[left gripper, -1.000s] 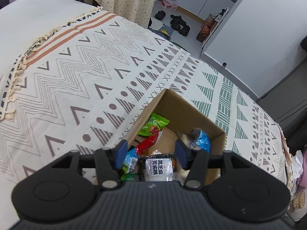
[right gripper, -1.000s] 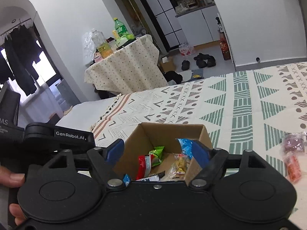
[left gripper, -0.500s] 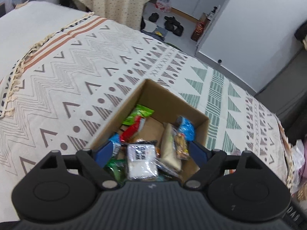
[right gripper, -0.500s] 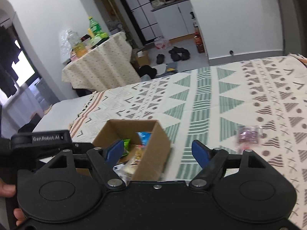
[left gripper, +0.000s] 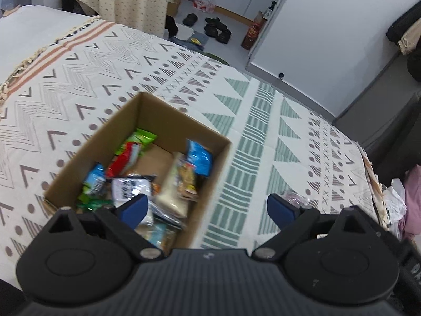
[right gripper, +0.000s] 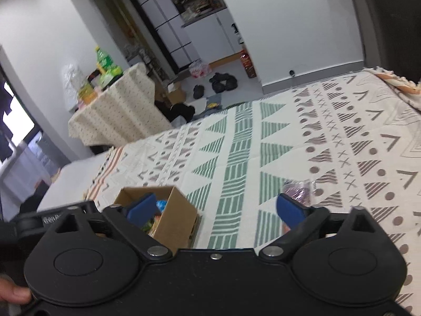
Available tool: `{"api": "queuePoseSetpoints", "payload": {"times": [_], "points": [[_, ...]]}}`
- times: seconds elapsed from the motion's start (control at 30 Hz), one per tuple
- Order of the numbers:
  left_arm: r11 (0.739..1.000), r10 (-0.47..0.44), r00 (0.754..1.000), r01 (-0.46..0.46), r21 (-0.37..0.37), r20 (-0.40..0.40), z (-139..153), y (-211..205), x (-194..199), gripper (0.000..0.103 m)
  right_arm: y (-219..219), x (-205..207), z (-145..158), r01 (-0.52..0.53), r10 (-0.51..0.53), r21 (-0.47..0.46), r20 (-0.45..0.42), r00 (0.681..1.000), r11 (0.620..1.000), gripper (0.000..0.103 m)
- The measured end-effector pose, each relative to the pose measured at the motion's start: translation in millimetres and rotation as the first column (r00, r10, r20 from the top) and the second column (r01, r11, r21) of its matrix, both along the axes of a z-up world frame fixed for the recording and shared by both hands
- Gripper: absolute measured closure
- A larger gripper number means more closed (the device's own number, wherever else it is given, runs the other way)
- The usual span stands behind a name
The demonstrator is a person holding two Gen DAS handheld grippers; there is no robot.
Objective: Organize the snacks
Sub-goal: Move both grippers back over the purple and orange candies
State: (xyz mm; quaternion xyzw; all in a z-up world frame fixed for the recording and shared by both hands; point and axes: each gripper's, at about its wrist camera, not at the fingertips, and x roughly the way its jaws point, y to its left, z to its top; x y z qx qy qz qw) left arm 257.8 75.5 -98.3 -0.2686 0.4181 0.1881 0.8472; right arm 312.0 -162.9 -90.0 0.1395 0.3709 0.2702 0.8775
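Observation:
An open cardboard box [left gripper: 210,142] sits on the patterned bedspread and holds several snack packets, among them a green one [left gripper: 139,138], a blue one [left gripper: 198,156] and a white one [left gripper: 130,188]. My left gripper [left gripper: 208,208] is open and empty, just above the box's right front corner. The box also shows in the right wrist view [right gripper: 176,218]. My right gripper [right gripper: 215,209] is open and empty, to the right of the box. A purple packet [right gripper: 298,191] lies on the bedspread by its right fingertip; it also shows in the left wrist view [left gripper: 296,197].
The patterned bedspread [left gripper: 263,131] covers the bed. A table with a dotted cloth and bottles [right gripper: 115,105] stands beyond the bed. Shoes [left gripper: 215,26] lie on the floor. Clothes lie at the bed's right edge [left gripper: 405,205].
My left gripper opened wide, let go of the white packet into the box and shifted right. My right gripper swung right, away from the box toward the purple packet.

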Motion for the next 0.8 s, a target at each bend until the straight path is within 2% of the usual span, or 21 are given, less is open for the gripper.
{"api": "queuePoseSetpoints", "payload": {"times": [0.13, 0.5, 0.57, 0.67, 0.8], "points": [[1.000, -0.020, 1.000, 0.020, 0.025, -0.004, -1, -21, 9, 0.002, -23, 11, -5, 0.058, -0.057, 0.022, -0.047, 0.997, 0.998, 0.000], [0.998, -0.068, 0.997, 0.067, -0.021, -0.045, -25, -69, 35, 0.000, -70, 28, -17, 0.162, -0.155, 0.060, -0.099, 0.983, 0.985, 0.000], [0.996, -0.085, 0.995, 0.086, 0.010, -0.060, -28, -81, 41, 0.000, -81, 33, -25, 0.194, -0.183, 0.072, -0.130, 0.974, 0.978, 0.000], [0.996, -0.087, 0.995, 0.085, -0.032, -0.057, -36, -91, 49, 0.000, -94, 43, -42, 0.257, -0.237, 0.086, -0.195, 0.952, 0.963, 0.000], [0.994, -0.103, 0.994, 0.101, -0.046, -0.044, -43, -104, 61, 0.000, -104, 50, -52, 0.298, -0.262, 0.126, -0.244, 0.934, 0.946, 0.000]]}}
